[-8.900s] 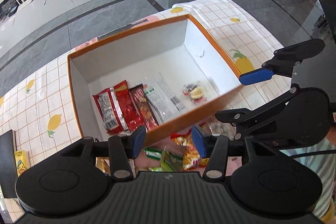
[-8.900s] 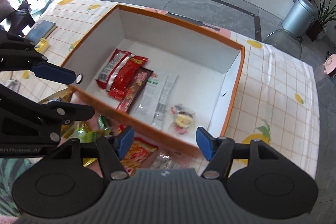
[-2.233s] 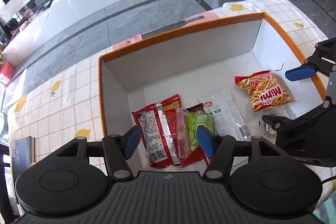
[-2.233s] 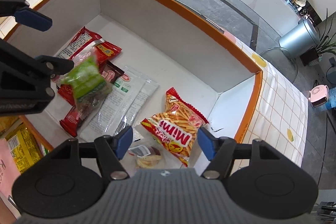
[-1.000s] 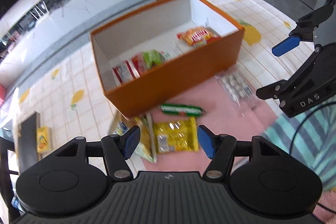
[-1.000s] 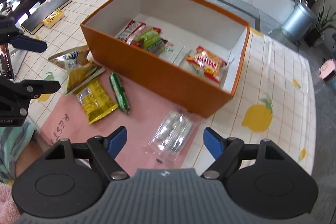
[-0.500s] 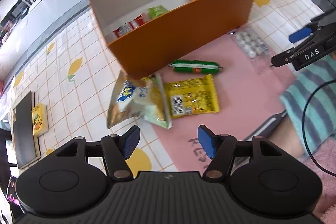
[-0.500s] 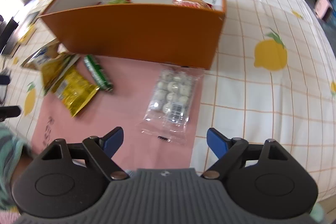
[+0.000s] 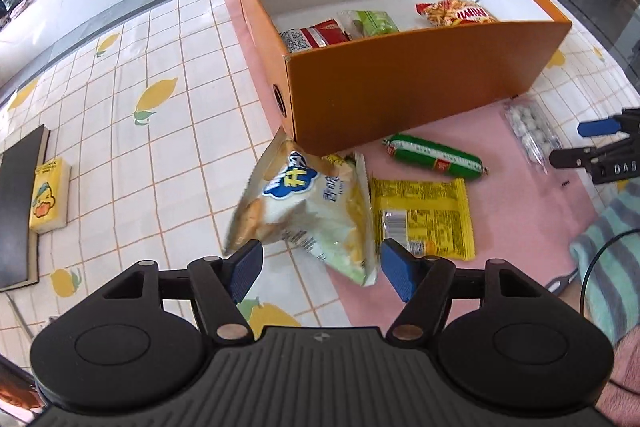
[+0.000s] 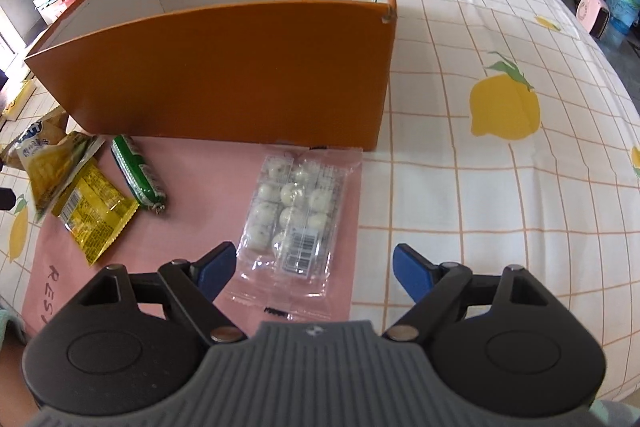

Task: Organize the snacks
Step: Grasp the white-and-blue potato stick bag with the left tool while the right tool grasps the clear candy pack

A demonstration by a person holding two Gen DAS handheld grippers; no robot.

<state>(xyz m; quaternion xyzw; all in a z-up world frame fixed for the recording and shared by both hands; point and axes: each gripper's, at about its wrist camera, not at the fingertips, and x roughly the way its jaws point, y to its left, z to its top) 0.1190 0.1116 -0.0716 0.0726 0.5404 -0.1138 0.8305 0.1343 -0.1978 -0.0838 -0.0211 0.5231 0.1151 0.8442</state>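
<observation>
The left hand-held gripper (image 9: 320, 263) is held spread above the pale chip bag (image 9: 308, 211), which lies beside the orange box (image 9: 420, 95). The right hand-held gripper (image 10: 314, 267) is likewise spread, poised over the clear candy packet (image 10: 294, 211) on the pink mat (image 10: 192, 195).

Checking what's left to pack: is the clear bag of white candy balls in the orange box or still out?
Out. The clear bag lies flat on the pink mat in front of the orange box, between the open right gripper fingers.
</observation>
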